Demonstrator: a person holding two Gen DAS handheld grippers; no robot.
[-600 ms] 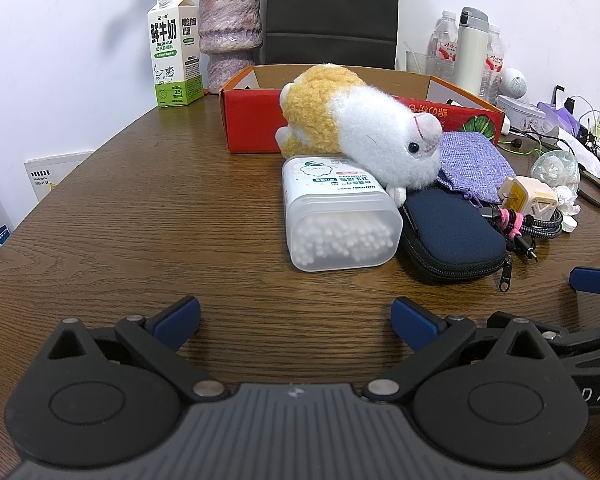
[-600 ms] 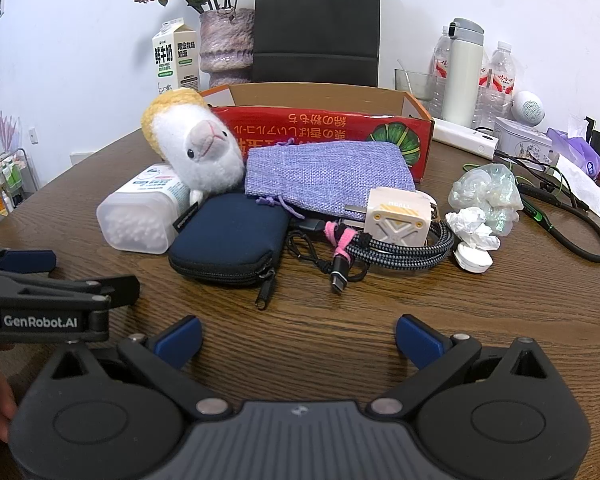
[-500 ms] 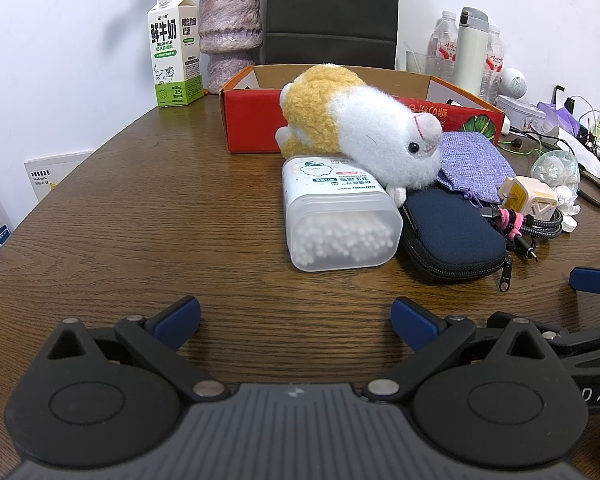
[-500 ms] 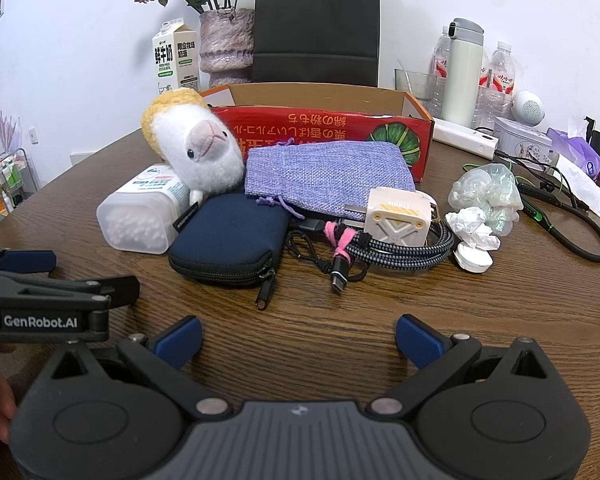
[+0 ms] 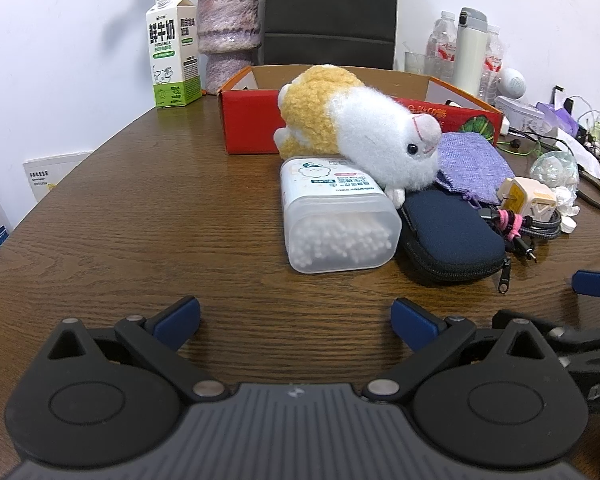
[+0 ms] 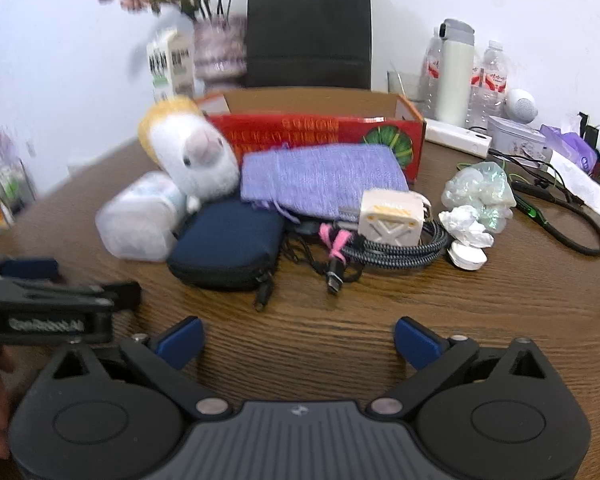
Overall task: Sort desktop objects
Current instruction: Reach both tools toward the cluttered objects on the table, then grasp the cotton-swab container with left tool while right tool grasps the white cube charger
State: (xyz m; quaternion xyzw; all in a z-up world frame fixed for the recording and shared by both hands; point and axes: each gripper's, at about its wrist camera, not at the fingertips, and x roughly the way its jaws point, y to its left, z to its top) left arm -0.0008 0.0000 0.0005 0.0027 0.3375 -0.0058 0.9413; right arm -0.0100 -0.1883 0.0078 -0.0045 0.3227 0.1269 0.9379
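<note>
A white-and-yellow plush toy [image 5: 364,136] lies on a clear cotton-swab box [image 5: 336,224], beside a navy zip case [image 5: 448,236], a purple cloth pouch [image 5: 468,164], a cream charger [image 5: 528,200] and a coiled cable [image 6: 396,248]. Behind them stands an open red cardboard box [image 5: 252,124]. My left gripper [image 5: 296,318] is open and empty, a little short of the swab box. My right gripper [image 6: 298,340] is open and empty, in front of the zip case [image 6: 228,248] and the charger [image 6: 388,216].
A milk carton [image 5: 172,48] and a vase [image 5: 228,32] stand at the back left. A thermos [image 6: 454,72], water bottles, a white ball speaker [image 6: 520,106], crumpled plastic and tissue [image 6: 472,208] and black cables [image 6: 572,224] lie at the right. The wooden table [image 5: 140,216] curves away at the left.
The right wrist view has shifted a little to the right and is motion-blurred. The left gripper has not moved. Both grippers stay open.
</note>
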